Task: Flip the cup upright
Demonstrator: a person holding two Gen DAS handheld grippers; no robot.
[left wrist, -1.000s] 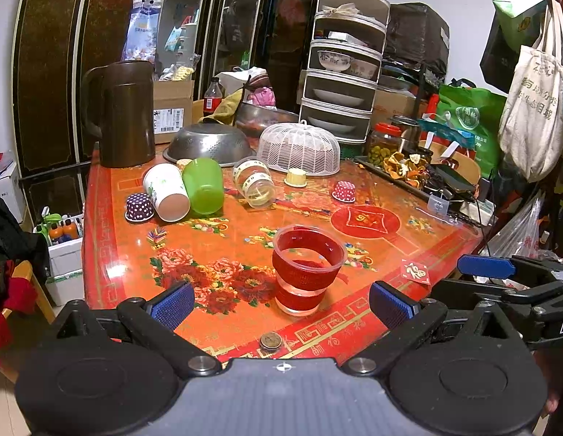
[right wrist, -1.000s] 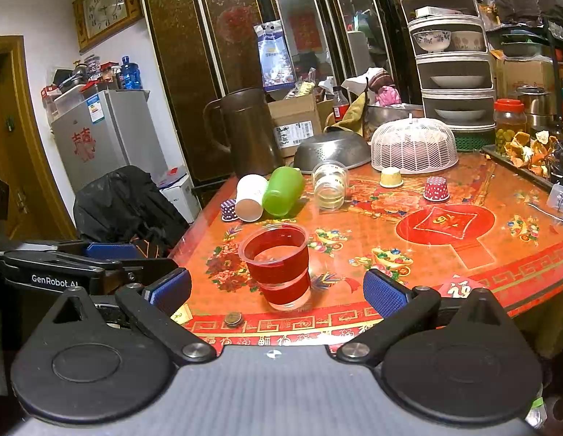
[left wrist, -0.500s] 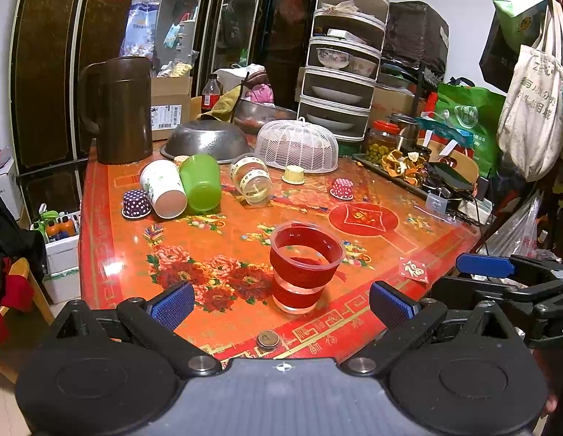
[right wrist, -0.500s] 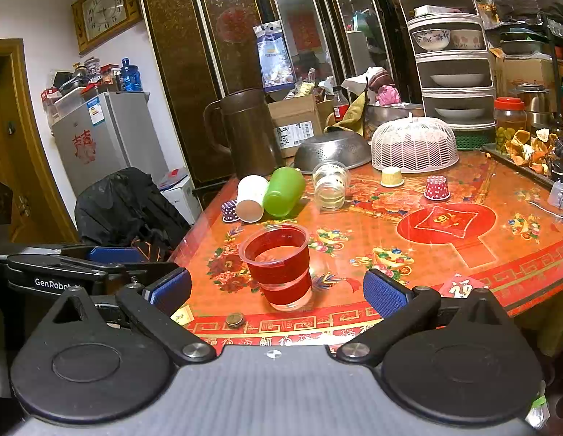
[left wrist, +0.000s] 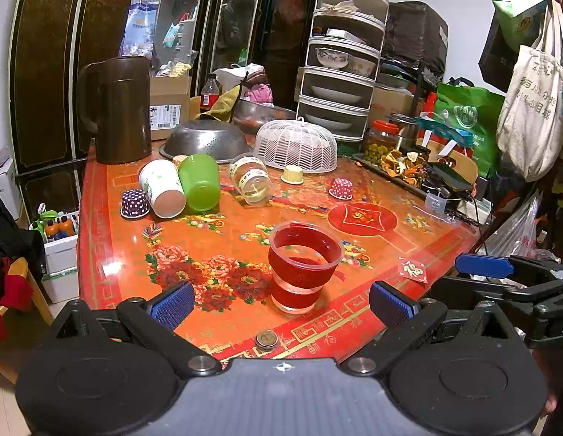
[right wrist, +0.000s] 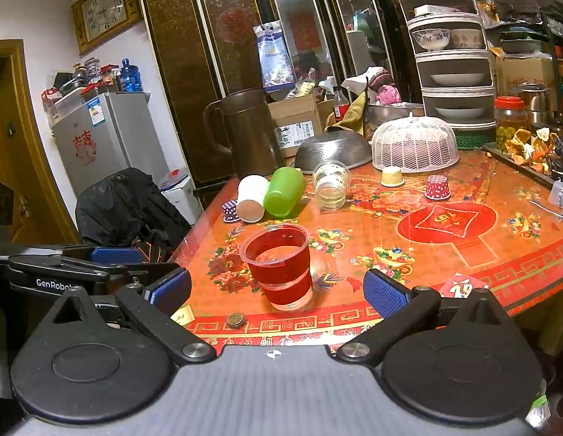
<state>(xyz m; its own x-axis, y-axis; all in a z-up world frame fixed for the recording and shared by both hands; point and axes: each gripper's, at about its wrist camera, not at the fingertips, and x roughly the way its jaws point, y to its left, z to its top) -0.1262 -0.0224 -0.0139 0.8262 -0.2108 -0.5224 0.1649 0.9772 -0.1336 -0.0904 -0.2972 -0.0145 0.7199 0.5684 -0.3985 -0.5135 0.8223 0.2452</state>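
Your red cup (left wrist: 304,267) stands upright, mouth up, near the front edge of the surface (left wrist: 110,225), so the flip looks done. Both your left gripper (left wrist: 281,299) and right gripper (right wrist: 277,287) hang back with jaws spread, grasping nothing.

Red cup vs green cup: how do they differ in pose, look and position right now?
Pose: the red cup stands upright, mouth up; the green cup lies on its side.
Look: the red cup is see-through with red bands; the green cup is opaque, plain green.
Position: the red cup stands alone near the table edge; the green cup lies farther back against the white cup.
Shared: neither is held.
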